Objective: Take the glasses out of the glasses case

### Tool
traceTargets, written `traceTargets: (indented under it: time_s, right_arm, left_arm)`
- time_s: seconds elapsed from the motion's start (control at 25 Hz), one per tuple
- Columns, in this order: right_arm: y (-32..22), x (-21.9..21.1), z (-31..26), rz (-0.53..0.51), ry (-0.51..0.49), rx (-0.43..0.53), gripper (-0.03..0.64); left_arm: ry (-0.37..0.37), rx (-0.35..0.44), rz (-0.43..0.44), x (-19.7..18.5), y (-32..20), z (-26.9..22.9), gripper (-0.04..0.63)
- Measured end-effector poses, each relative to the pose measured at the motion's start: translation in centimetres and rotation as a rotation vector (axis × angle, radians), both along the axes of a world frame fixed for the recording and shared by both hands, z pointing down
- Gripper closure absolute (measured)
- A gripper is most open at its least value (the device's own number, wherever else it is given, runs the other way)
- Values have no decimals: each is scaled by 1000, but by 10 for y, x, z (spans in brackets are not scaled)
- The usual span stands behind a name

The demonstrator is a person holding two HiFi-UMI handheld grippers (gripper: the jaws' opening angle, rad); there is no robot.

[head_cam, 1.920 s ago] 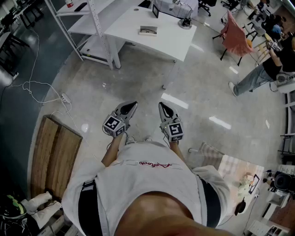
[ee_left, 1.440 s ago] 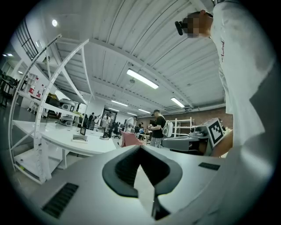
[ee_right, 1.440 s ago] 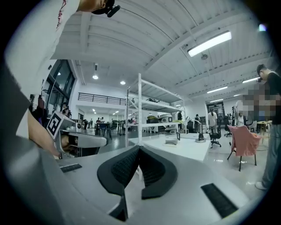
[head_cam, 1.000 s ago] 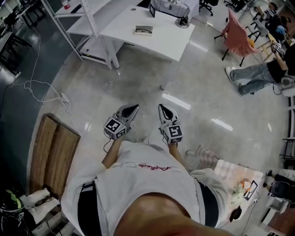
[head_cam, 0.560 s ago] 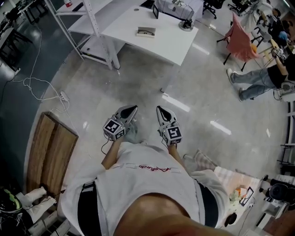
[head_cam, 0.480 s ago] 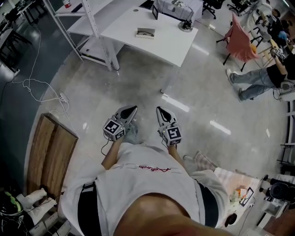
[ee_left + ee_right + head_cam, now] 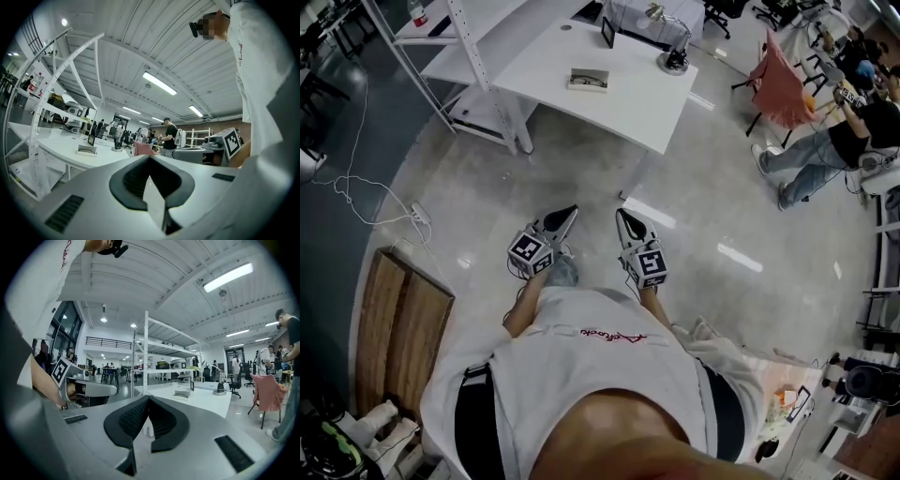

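Left gripper (image 7: 566, 217) and right gripper (image 7: 622, 218) jaws closed, empty; glasses case (image 7: 588, 81) distant, contents indistinct.

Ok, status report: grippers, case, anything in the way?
Grippers: left gripper shut, empty; right gripper shut, empty. Small grey rectangular glasses case lies on white table ahead, untouched, far from both. Only polished floor between.

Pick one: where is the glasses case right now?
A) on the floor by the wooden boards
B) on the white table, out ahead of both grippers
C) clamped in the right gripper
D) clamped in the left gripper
B: the glasses case lies on the white table, while the left gripper and right gripper are held over the floor short of it, fingers together and empty.
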State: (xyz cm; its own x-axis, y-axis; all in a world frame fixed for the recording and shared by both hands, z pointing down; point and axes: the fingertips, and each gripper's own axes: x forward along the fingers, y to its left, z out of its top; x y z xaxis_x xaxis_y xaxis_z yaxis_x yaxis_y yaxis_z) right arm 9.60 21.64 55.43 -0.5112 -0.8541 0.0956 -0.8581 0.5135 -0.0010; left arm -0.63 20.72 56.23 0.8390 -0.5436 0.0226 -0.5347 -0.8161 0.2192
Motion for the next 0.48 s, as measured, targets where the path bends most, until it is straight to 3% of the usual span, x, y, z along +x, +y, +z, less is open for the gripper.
traceTargets:
  time_s: [0.48]
  right_arm:
    - [-118,-44,-17,24,34,11,589]
  left_arm:
    - [23,7,18,-38,-115,-13,592]
